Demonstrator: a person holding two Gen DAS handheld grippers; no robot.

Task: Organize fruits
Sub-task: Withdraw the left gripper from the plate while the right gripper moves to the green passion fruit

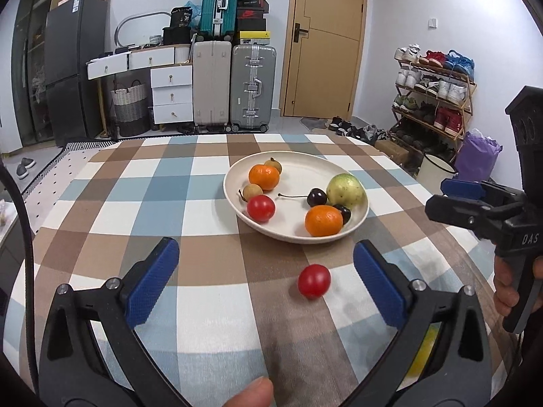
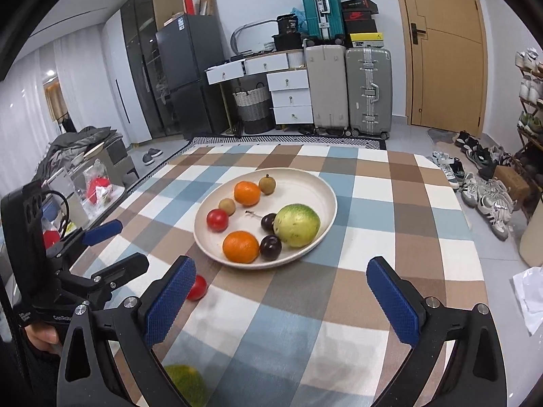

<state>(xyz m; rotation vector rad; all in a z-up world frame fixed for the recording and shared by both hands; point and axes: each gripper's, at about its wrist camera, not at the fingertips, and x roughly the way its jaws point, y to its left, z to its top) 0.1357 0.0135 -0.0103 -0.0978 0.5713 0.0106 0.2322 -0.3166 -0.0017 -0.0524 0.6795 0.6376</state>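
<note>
A cream plate [image 1: 305, 166] [image 2: 305, 186] on the checked tablecloth holds two oranges [image 1: 323, 220], a red tomato [image 1: 260, 207], two dark cherries, two small brown fruits and a green fruit [image 2: 296, 224]. A second red tomato [image 1: 314, 280] [image 2: 200, 287] lies loose on the cloth in front of the plate. It sits between the wide-open fingers of my left gripper [image 1: 266, 247] [image 2: 122, 247], untouched. My right gripper [image 2: 281, 264] [image 1: 448, 198] is open and holds nothing. A yellow-green fruit [image 2: 186, 383] [image 1: 420, 352] lies near the table's front, partly hidden by fingers.
The table's far edge [image 1: 237, 135] faces suitcases, drawers and a door. A shoe rack [image 1: 434, 95] stands to the right, and a side table with clutter [image 2: 91, 186] to the left. A person's thumb [image 1: 251, 391] shows at the bottom of the left wrist view.
</note>
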